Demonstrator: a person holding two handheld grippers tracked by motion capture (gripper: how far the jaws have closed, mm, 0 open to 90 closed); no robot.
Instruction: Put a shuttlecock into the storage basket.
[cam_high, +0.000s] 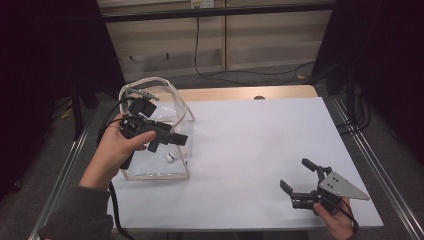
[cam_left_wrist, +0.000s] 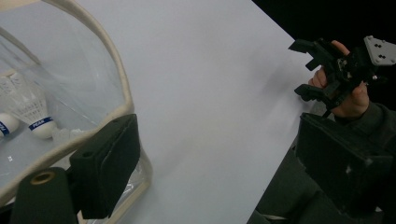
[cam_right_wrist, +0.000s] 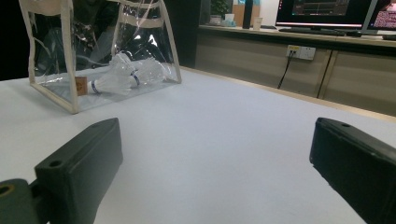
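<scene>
A clear plastic bag (cam_high: 181, 107) with cream trim stands at the table's left. Inside it lie white shuttlecocks (cam_left_wrist: 32, 114), also seen as shuttlecocks (cam_right_wrist: 116, 77) through the bag's (cam_right_wrist: 56, 56) side wall. My left gripper (cam_high: 167, 142) hovers over the bag's open top, pointing right across the table. Its jaws stand wide apart with nothing between them, and its left jaw sits just above the bag's rim (cam_left_wrist: 122, 84). My right gripper (cam_high: 296, 174) rests low at the front right, open and empty, aimed toward the bag. In the left gripper view the right gripper (cam_left_wrist: 322, 70) appears far off.
A white sheet (cam_high: 260, 150) covers most of the table, with a wooden strip (cam_high: 240, 93) showing at its far edge. Metal rails (cam_high: 372, 165) run along both sides. Cabinets and a wall socket (cam_right_wrist: 300, 51) stand beyond the table.
</scene>
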